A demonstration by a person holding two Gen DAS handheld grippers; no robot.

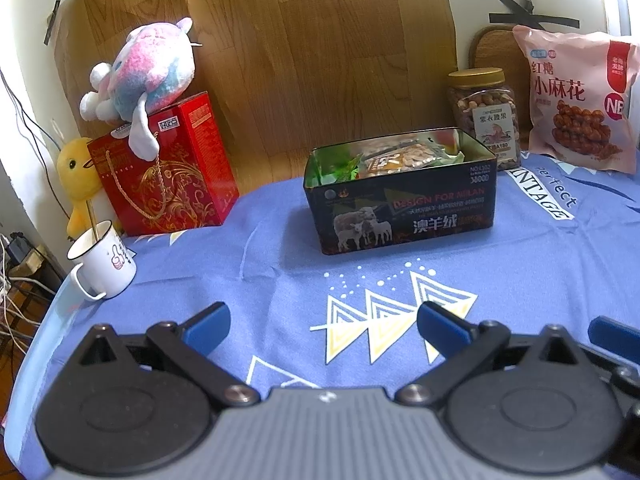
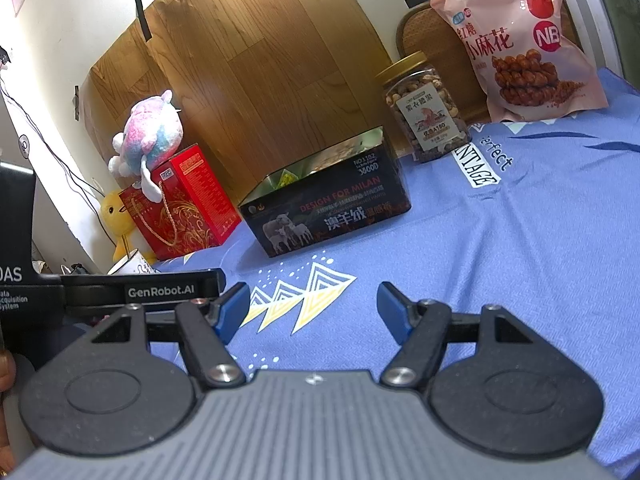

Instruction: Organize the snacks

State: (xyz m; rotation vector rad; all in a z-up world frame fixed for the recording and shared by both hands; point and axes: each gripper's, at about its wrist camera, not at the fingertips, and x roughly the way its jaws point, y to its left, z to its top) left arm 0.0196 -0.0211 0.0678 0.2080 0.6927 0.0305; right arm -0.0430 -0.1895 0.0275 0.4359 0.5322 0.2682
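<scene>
A black open tin (image 1: 404,212) with sheep pictures stands in the middle of the blue cloth; snack packets (image 1: 394,156) lie inside it. It also shows in the right wrist view (image 2: 332,216). A jar of nuts with a gold lid (image 1: 486,116) (image 2: 426,108) and a pink bag of twisted snacks (image 1: 580,100) (image 2: 524,44) stand behind it to the right. My left gripper (image 1: 322,326) is open and empty, low over the cloth in front of the tin. My right gripper (image 2: 314,312) is open and empty, beside the left one.
A red gift box (image 1: 168,172) with a plush toy (image 1: 148,72) on top stands at the back left, with a yellow duck toy (image 1: 78,176) and a white mug (image 1: 104,264) near the table's left edge. A wooden board (image 1: 304,48) leans behind.
</scene>
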